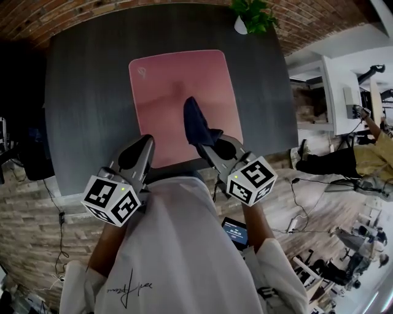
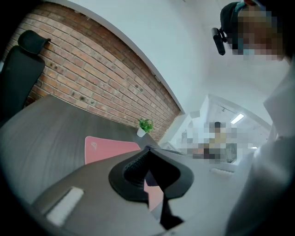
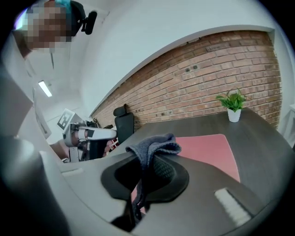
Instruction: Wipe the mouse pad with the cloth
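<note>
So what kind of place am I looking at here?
Probably an office or shared workspace: a dark desk with a pink mouse pad and a potted plant, plus a black office chair by the brick wall.

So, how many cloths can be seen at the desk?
1. The dark blue cloth is pinched in the right tongs, over the near part of the pink mouse pad. No other shows, though the person's body hides the desk's near edge.
</note>
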Demonstrator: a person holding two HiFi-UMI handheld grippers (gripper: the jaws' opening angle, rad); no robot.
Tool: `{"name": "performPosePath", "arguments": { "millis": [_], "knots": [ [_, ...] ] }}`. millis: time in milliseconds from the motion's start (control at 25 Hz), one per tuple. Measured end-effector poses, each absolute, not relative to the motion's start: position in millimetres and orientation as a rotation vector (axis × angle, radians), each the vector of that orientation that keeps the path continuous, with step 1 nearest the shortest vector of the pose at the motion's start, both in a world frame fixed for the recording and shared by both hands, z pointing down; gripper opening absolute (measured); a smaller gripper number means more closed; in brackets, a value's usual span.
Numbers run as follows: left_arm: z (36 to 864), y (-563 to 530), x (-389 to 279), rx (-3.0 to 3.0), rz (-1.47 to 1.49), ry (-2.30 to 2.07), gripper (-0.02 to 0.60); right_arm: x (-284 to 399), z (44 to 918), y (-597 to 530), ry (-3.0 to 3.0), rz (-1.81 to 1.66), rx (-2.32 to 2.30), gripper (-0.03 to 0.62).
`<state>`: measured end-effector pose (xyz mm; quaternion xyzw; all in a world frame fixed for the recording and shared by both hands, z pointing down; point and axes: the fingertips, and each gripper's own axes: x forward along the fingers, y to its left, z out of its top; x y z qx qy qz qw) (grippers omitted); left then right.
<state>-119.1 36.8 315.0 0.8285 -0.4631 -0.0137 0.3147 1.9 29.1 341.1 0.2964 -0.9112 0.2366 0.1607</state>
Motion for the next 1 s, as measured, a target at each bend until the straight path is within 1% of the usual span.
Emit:
{"name": "performPosePath", "arguments": {
  "millis": [440,760,1000],
  "knots": [
    [290.1,43.5,-137.2,2.254,-0.075,-1.281,0.015,-24.8,289.9,42.7,-2.698,0.595,0.916,0.026],
    [265.7,51.1,-138.2,2.268,-0.087,-1.302,0.014,-30.7,266.2,57.2,-2.749,0.57,0.905,0.026],
    [265.0,65.2,-144.2,2.246,-0.108,-1.327,0.014,-34.2,251.3,73.3,-2.788,0.547,0.893,0.026]
  ]
}}
